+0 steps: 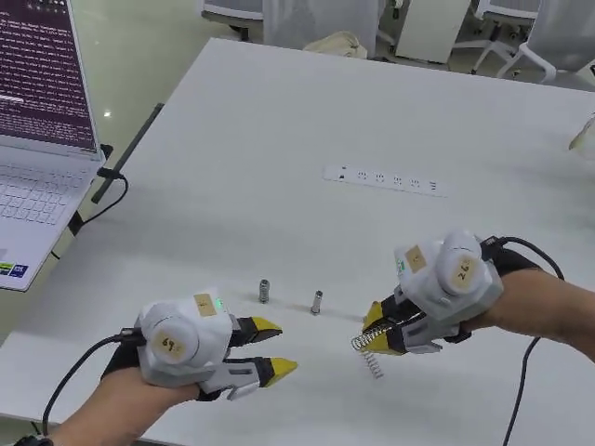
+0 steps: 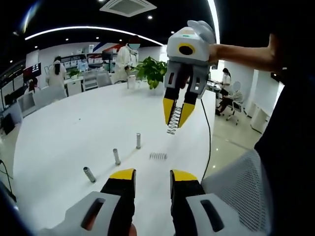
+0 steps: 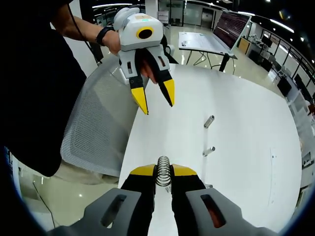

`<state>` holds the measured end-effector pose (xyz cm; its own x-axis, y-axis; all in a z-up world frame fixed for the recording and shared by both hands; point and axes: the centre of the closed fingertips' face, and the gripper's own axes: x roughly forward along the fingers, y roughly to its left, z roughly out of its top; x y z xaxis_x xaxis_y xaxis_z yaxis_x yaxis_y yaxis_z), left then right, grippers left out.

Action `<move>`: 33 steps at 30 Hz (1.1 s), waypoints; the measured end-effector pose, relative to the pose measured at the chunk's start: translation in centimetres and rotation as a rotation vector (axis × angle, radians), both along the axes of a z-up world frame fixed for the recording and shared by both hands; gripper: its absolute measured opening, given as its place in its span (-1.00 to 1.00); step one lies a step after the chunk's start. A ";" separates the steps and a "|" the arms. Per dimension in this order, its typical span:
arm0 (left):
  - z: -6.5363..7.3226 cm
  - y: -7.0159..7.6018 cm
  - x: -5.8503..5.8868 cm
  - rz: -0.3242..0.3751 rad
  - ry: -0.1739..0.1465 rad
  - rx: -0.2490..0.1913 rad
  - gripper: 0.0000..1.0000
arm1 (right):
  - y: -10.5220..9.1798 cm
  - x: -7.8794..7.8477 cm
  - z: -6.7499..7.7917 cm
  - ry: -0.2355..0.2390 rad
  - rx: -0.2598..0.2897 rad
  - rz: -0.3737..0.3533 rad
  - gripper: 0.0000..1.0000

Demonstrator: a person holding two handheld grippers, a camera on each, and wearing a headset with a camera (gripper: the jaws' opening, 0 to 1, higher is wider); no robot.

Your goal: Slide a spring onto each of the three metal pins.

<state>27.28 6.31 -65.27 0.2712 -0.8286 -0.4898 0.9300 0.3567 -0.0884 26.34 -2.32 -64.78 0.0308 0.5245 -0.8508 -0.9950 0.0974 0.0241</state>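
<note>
— How is the left gripper [image 1: 277, 346]?

— It sits nearest, left of the loose spring [image 1: 374, 364] that lies on the white table [image 1: 279, 139]. Its jaws are spread wide and there is nothing between them.

— And the right gripper [image 1: 374, 333]?

— It is raised off the table, just above the loose spring. Its jaws are drawn almost together, pinching a second spring [image 3: 163, 177] at the yellow tips, and the coils hang out past them.

— The metal pins [image 2: 116, 156]?

— There are three in a row, beyond the loose spring and to its left. I cannot tell whether any carries a spring.

— Farther on?

— A power strip [image 1: 386, 179] lies well beyond the loose spring.
</note>
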 end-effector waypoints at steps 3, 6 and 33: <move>-0.2 0.9 0.1 0.025 0.005 -0.002 -0.55 | -0.3 0.2 -0.2 -0.001 -0.015 -0.007 -0.83; -0.5 1.7 0.1 0.047 0.010 0.000 -0.53 | -0.5 0.6 -0.5 0.000 -0.027 -0.013 -0.83; -0.6 8.0 1.4 0.216 0.011 -0.012 -0.33 | -1.3 5.2 -2.6 0.012 -0.178 0.014 -0.83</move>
